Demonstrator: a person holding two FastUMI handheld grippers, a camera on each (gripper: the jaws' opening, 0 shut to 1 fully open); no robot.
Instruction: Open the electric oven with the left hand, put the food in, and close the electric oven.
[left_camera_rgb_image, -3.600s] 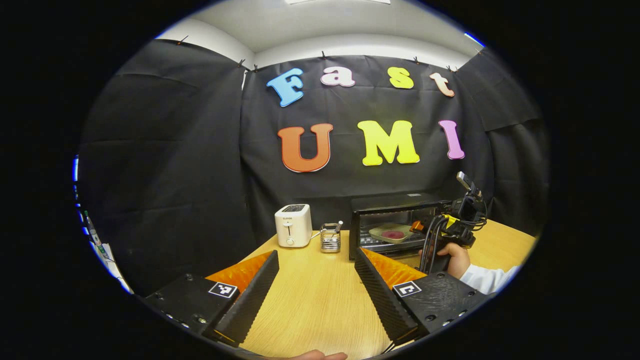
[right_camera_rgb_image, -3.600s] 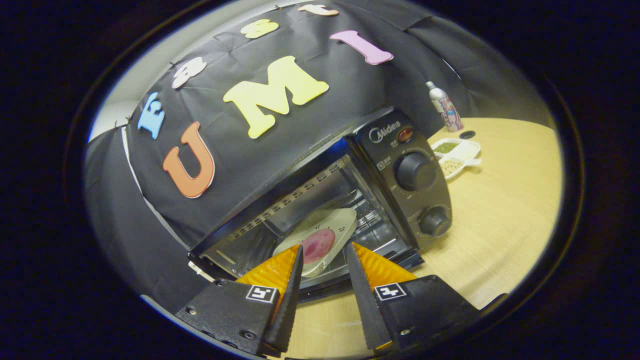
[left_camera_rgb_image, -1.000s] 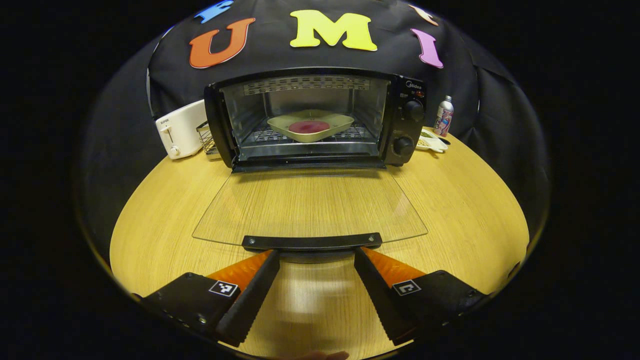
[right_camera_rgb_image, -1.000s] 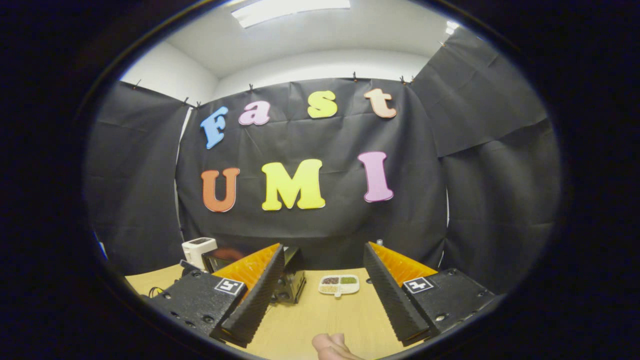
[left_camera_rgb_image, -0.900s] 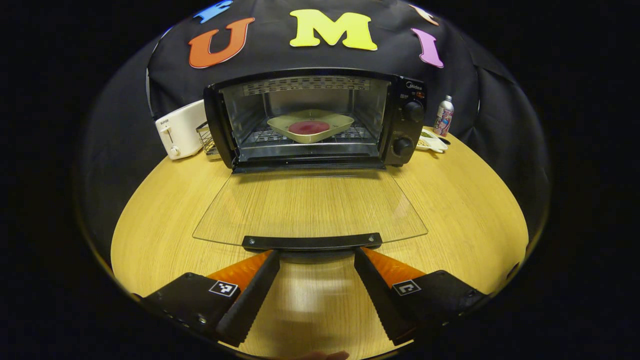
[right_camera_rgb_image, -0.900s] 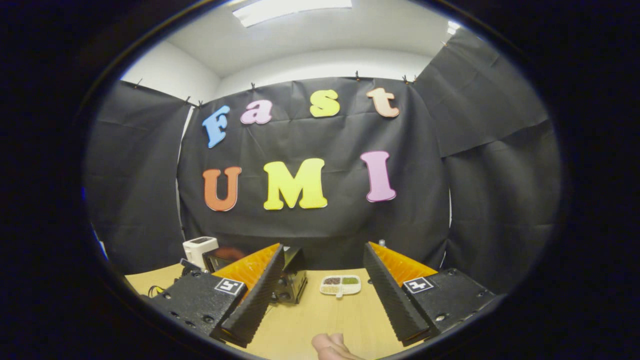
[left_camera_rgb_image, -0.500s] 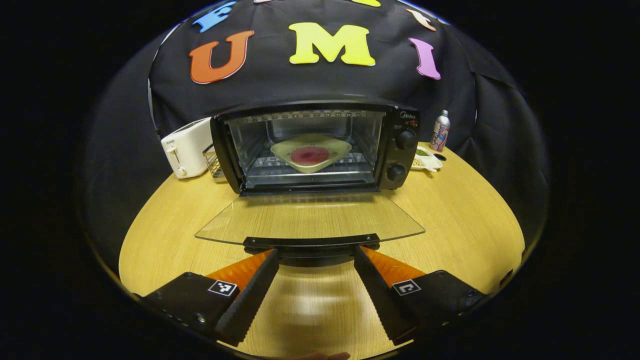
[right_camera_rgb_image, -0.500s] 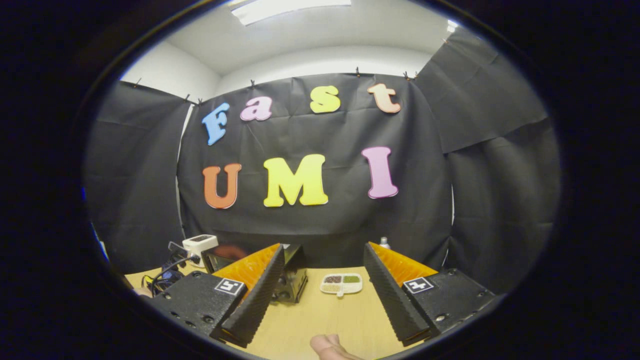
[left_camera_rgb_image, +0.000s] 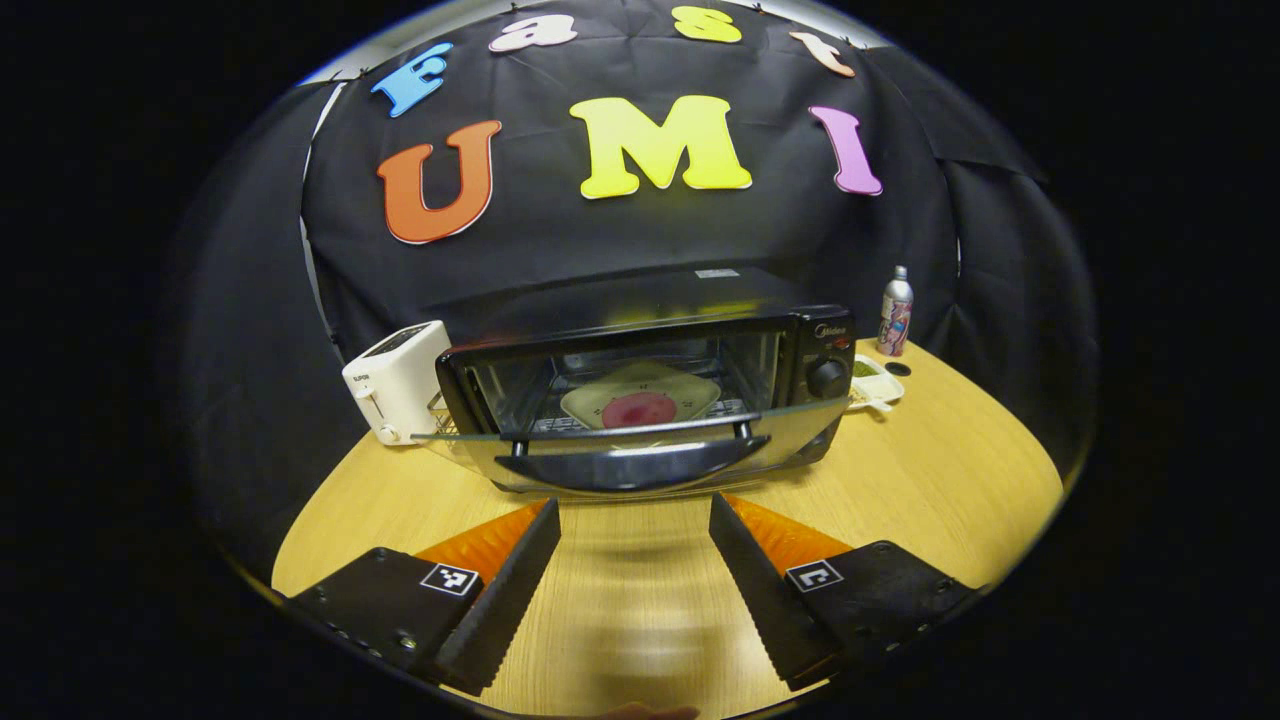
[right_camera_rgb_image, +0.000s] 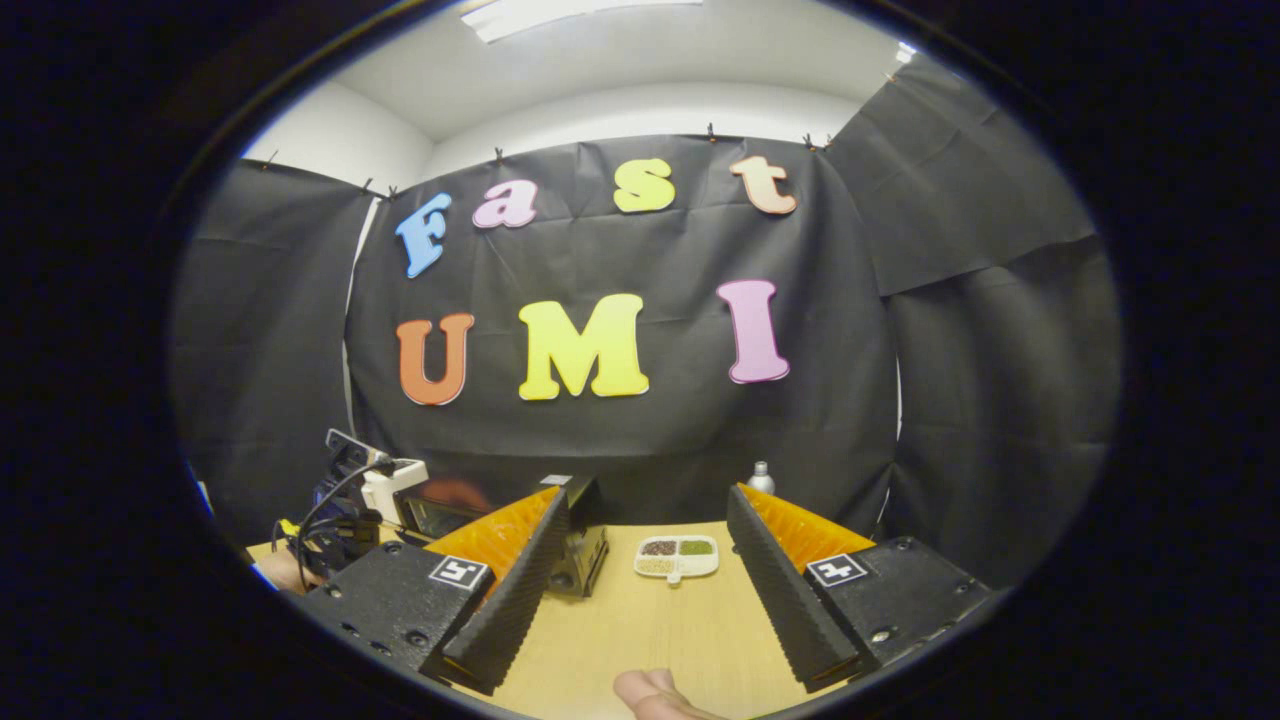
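While the glass door (left_camera_rgb_image: 640, 440) of the electric oven (left_camera_rgb_image: 650, 390) is standing partway up, tilted between flat and shut, the left gripper (left_camera_rgb_image: 633, 545) is sitting just below its handle (left_camera_rgb_image: 632, 465) at the bottom centre of the left gripper view, fingers spread wide and gripping nothing. The handle is running left to right across the frame, directly above the gap between the fingers, so the closing push looks to depend on the gripper going up and forward under that bar toward the oven mouth; I cannot tell whether a fingertip is touching the handle. The food, a pale dish with a red round (left_camera_rgb_image: 640, 402), is lying inside on the rack, seen through the glass at frame centre. The right gripper (right_camera_rgb_image: 645, 580) is hanging well back with its fingers apart and empty, the oven's knob end (right_camera_rgb_image: 578, 545) showing behind its left-hand finger, so the left gripper is the nearer one for finishing the door. A white toaster (left_camera_rgb_image: 398, 380) is standing left of the oven on the wooden table (left_camera_rgb_image: 950, 470).
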